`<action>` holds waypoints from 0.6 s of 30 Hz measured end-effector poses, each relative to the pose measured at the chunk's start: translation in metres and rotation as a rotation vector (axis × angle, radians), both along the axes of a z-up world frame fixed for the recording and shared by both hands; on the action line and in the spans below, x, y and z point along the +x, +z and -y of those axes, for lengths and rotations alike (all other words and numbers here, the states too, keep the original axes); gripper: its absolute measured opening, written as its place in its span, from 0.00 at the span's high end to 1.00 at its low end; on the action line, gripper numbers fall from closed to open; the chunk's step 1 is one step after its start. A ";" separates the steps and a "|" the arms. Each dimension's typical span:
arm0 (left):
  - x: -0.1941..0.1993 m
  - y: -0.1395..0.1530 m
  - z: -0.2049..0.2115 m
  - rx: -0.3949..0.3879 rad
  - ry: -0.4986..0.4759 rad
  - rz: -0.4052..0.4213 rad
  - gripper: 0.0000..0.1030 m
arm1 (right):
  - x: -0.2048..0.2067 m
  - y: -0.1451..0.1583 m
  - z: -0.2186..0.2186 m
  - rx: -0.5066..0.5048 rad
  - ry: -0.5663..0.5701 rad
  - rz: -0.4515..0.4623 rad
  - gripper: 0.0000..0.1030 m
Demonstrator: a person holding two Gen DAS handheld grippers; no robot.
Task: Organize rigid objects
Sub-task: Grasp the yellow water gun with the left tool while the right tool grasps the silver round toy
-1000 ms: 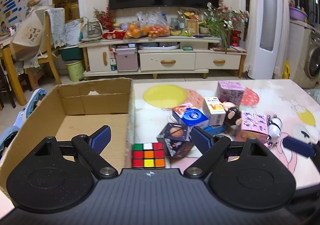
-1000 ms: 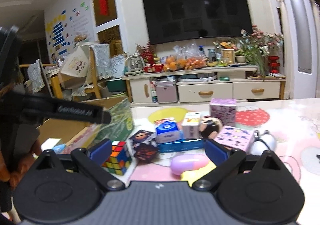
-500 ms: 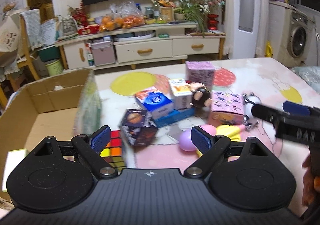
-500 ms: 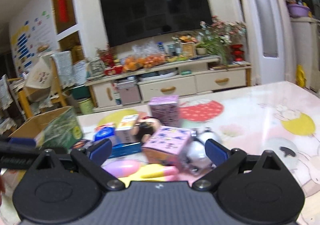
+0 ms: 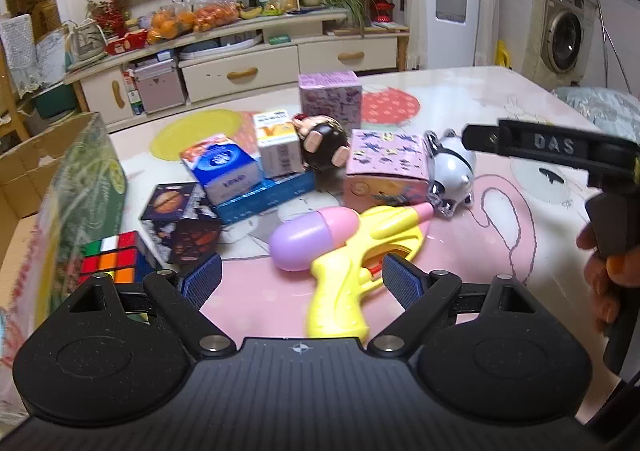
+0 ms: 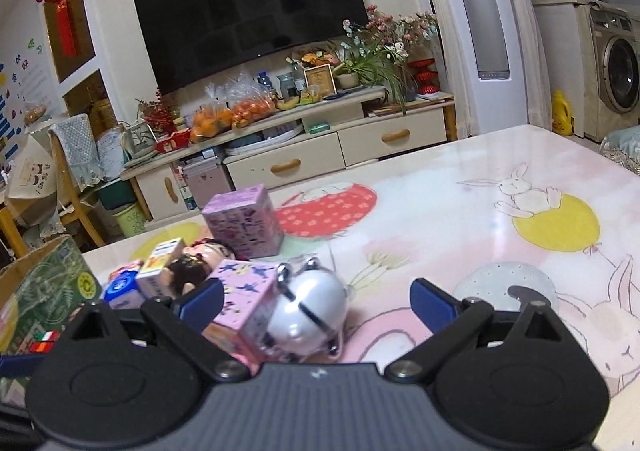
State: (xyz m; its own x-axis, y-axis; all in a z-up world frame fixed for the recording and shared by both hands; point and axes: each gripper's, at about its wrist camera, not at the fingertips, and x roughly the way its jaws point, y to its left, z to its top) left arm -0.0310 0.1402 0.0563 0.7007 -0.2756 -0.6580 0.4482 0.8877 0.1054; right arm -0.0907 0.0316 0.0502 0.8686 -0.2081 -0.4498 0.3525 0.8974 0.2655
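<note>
A pile of toys and small boxes lies on the table. My left gripper (image 5: 302, 277) is open and empty, above the grip of a yellow water gun (image 5: 352, 247) with a pink and purple tank. A Rubik's cube (image 5: 108, 259) and a dark planet cube (image 5: 180, 221) lie to its left. My right gripper (image 6: 316, 297) is open and empty, with a silver piggy bank (image 6: 308, 311) between its fingers and a flat pink box (image 6: 244, 303) beside it. The right gripper also shows at the right of the left wrist view (image 5: 560, 149).
An open cardboard box (image 5: 24, 171) stands at the table's left edge. A tall purple box (image 5: 330, 97), a blue and white carton (image 5: 222, 167), a white carton (image 5: 278, 145) and a dark round doll (image 5: 324, 147) sit behind. The table edge (image 6: 616, 167) runs at the right.
My left gripper moved right, from over the cardboard box and Rubik's cube to over the water gun. My right gripper also moved right, to the piggy bank. Both stayed open.
</note>
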 end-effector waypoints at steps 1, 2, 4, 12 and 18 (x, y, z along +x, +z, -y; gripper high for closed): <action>0.000 -0.002 0.002 0.004 -0.003 -0.006 0.00 | 0.002 -0.001 0.002 0.003 0.002 -0.002 0.04; 0.002 -0.004 0.004 0.007 -0.006 -0.015 0.00 | 0.004 -0.002 0.006 0.006 0.004 -0.004 0.04; 0.003 -0.009 0.006 0.012 -0.005 -0.037 0.00 | 0.009 -0.006 0.011 0.005 0.007 -0.017 0.04; 0.021 -0.028 0.016 0.044 0.031 -0.113 0.00 | 0.026 -0.017 0.027 0.049 0.015 -0.066 0.04; 0.027 -0.037 0.021 0.042 0.033 -0.123 0.00 | 0.035 -0.023 0.031 0.089 0.038 -0.088 0.04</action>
State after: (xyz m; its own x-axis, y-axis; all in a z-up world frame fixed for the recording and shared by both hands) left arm -0.0040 0.1197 0.0197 0.6220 -0.2244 -0.7502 0.4307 0.8981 0.0885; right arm -0.0562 0.0004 0.0274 0.8315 -0.1323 -0.5395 0.3444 0.8848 0.3139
